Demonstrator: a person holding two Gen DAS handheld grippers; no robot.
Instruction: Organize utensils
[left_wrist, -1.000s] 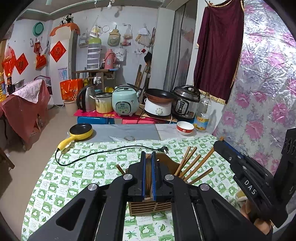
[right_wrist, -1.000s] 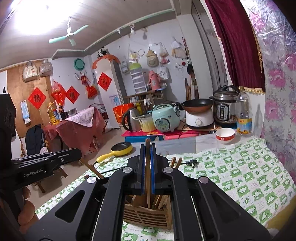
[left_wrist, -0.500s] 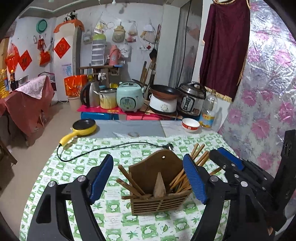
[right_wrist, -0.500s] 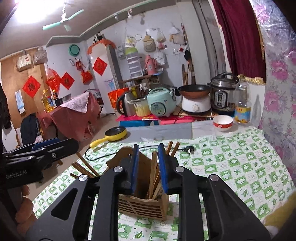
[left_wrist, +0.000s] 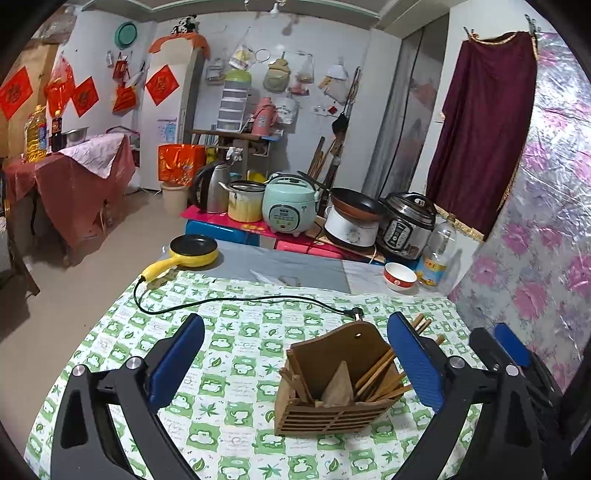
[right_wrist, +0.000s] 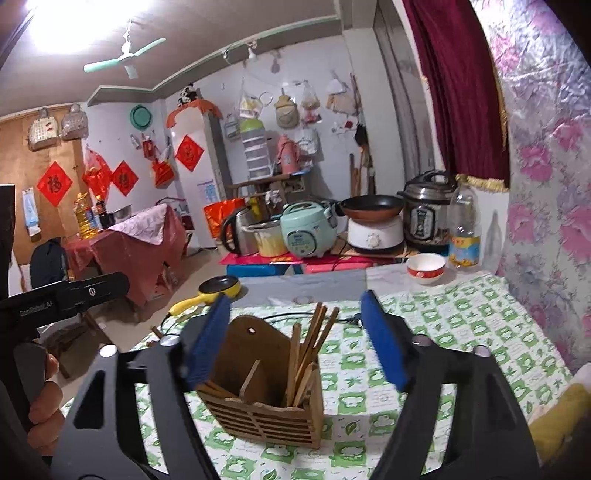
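Your left gripper (left_wrist: 295, 365) has just been opening and its jaws now stand wide, nothing pinched; the blue pads sit well apart, and the wooden utensil holder (left_wrist: 332, 398) lies in the gap toward the right pad without touching either. Your right gripper (right_wrist: 295, 343) has also just been opening; its jaws are spread, holding nothing, with the same holder (right_wrist: 264, 398) seen between the pads, near the left one.

The holder stands upright on the green-and-white checked tablecloth (left_wrist: 236, 332), at the near part of the table. Chopsticks (right_wrist: 312, 343) lean in its right compartment, tips up and fanned to the right. A few more sticks (left_wrist: 295, 380) lie in the left compartment, and a flat wooden piece (left_wrist: 338, 384) stands in the middle.

Farther on, a black power cord (left_wrist: 236, 301) crosses the cloth to a yellow electric pan (left_wrist: 192, 251) at the far left. A red-and-white bowl (left_wrist: 399, 277) sits far right.
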